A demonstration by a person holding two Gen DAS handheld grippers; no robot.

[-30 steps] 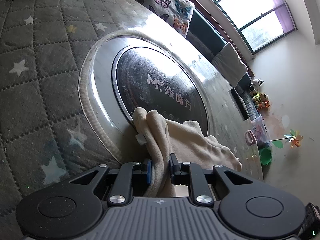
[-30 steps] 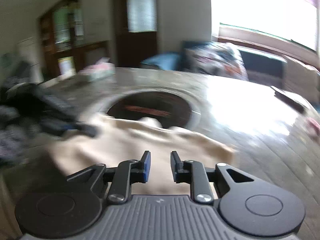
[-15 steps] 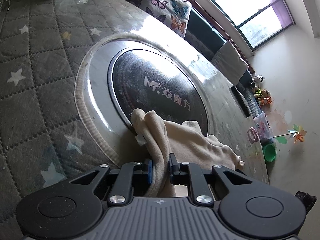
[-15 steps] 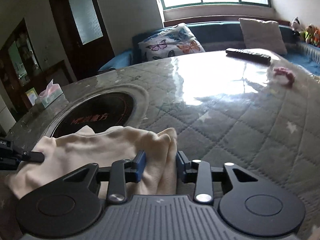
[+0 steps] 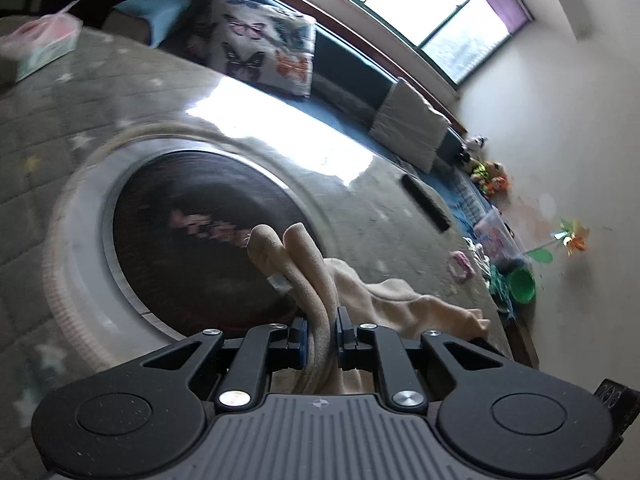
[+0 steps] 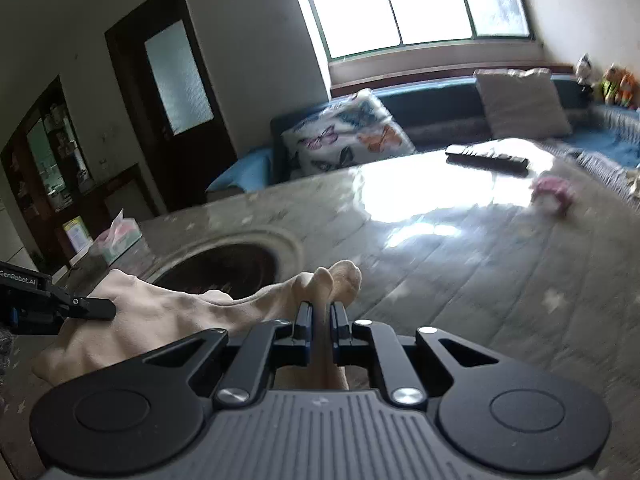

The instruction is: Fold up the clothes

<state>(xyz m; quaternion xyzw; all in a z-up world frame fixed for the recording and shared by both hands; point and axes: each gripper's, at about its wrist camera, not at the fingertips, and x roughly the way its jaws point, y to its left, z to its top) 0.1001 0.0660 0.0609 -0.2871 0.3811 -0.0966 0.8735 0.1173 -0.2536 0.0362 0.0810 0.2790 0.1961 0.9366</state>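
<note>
Clamping opposite ends of the cream garment (image 6: pixel 168 312), I have the right gripper (image 6: pixel 320 320) newly closed on one bunched edge and the left gripper (image 5: pixel 322 332) pinching the other. It sags crosswise between them above the quilted table (image 6: pixel 460 280) (thick folds could slip under tension).

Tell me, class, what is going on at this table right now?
A person is folding a cream garment on a quilted table using two handheld grippers. The left gripper is clamped on a bunched fold of the cloth. The right gripper has just closed on another bunched edge. The cloth stretches between them beside the table's dark round inset. No fold is laid flat yet.
</note>
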